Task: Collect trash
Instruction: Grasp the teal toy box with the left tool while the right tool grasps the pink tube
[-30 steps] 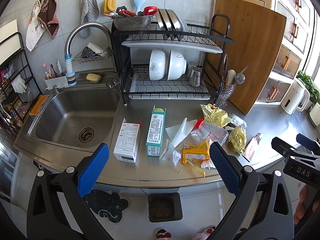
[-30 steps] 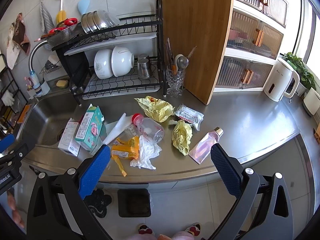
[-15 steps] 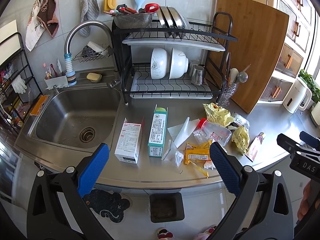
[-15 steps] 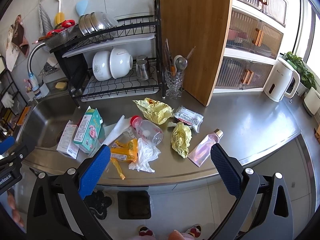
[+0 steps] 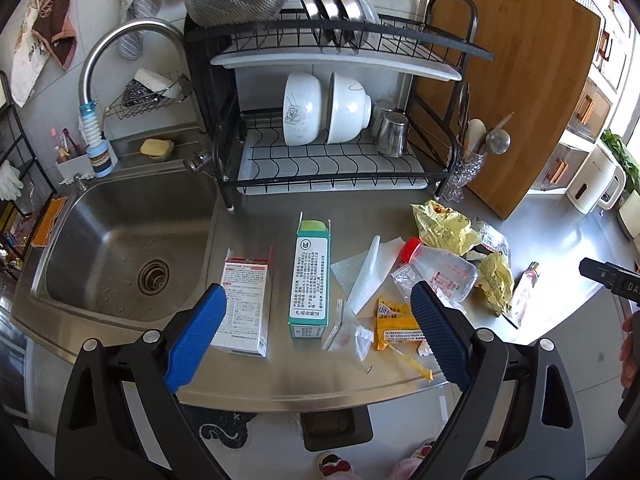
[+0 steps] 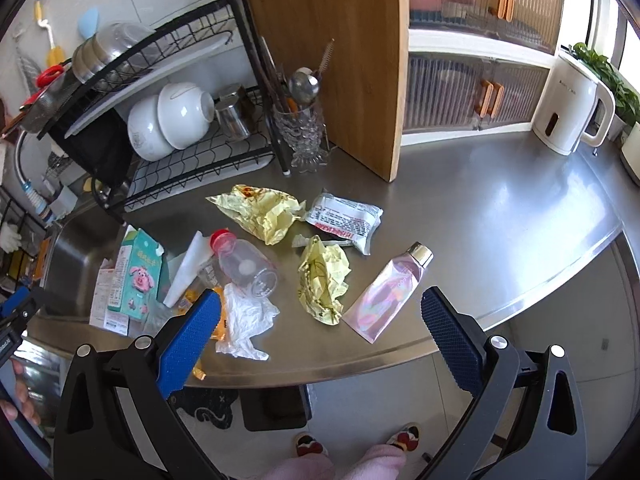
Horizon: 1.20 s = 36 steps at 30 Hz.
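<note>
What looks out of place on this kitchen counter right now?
Trash litters the steel counter: crumpled yellow wrappers, a clear bottle lying on its side, a pink tube, and a green carton lying flat with its top torn open. Nothing looks spilled.

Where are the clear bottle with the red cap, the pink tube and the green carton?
Bottle (image 6: pixel 244 266): right wrist view, on its clear body.
Tube (image 6: pixel 386 294): right wrist view, mid body.
Carton (image 5: pixel 310 278): left wrist view, printed top face.

Box (image 6: pixel 105 300) seemingly half-hidden behind carton (image 6: pixel 138 276).
</note>
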{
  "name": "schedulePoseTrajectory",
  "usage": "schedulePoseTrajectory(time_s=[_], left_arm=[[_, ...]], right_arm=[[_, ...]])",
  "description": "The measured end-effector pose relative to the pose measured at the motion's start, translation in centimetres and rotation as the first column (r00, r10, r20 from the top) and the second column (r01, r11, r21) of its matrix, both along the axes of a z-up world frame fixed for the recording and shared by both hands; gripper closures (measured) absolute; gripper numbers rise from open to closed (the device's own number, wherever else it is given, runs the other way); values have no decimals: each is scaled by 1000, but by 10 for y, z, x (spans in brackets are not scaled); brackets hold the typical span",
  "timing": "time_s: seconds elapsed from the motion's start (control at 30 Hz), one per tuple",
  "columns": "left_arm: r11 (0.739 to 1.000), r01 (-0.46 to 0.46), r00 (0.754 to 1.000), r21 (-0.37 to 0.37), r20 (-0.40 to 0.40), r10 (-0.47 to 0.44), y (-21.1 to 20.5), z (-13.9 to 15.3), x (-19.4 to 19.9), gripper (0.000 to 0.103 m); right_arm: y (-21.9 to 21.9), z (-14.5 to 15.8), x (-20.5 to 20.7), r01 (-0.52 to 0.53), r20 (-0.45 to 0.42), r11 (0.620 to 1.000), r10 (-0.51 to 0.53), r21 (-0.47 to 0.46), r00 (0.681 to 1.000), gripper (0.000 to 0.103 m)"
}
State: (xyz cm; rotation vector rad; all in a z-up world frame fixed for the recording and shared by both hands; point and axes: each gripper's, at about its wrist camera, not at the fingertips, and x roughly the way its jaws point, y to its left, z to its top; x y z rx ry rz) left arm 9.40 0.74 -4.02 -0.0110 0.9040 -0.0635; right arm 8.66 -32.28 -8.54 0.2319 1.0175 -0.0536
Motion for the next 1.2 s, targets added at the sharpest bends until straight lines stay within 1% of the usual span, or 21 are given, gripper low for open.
schedulePoseTrajectory(time_s=[0.07,0.1,0.13,0.23,0.33,0.4,0.47,0.5,0.57,0.63,0.8,0.9,1.0,1.1,1.2], left_arm=[[999,30,999,-18,-36,-31,-1,-11,16,21],[999,36,998,-21,-55,-37,-1,-17,24,21],[999,43,996,-22,-74,-45,-1,-23,32,23],[997,76,990,-27,-119,-79,-4,-37,52,27],[995,94,981,-29,-166,-97,-4,-49,73,32],[995,96,976,-7,-195,-95,-4,-58,86,34],[994,107,965,-10,-238,-107,-4,-68,98,40],[993,115,958,-12,-262,-114,-4,-73,104,41],[993,121,945,-5,-305,-116,-2,-85,114,41],[994,110,938,6,-331,-102,0,-95,123,41],[994,110,909,-14,-403,-106,4,-116,136,41],[994,112,896,-10,-431,-106,3,-128,141,41],[993,116,886,0,-452,-103,1,-137,144,41],[992,127,877,-1,-467,-112,-2,-144,144,45],[990,138,869,12,-481,-115,-4,-153,144,50]], right_arm=[[-13,-16,10,12,-46,1000,-11,29,999,8],[-20,-24,15,19,-75,998,-15,54,997,15],[-25,-32,20,31,-105,997,-24,66,994,18],[-38,-50,31,60,-149,996,-50,60,988,21],[-49,-66,40,92,-190,990,-70,110,979,25],[-53,-73,45,103,-203,988,-78,116,976,26],[-57,-82,50,103,-220,986,-73,129,973,26],[-58,-85,52,100,-229,986,-67,134,971,26],[-61,-95,57,98,-246,985,-61,144,967,27],[-64,-104,61,112,-265,984,-71,141,962,27],[-70,-121,64,139,-305,979,-87,152,948,27],[-70,-130,67,144,-321,978,-89,151,943,27],[-73,-139,71,159,-337,973,-94,170,937,27],[-78,-149,74,180,-359,965,-103,190,928,27],[-80,-160,77,197,-381,960,-110,197,918,34]])
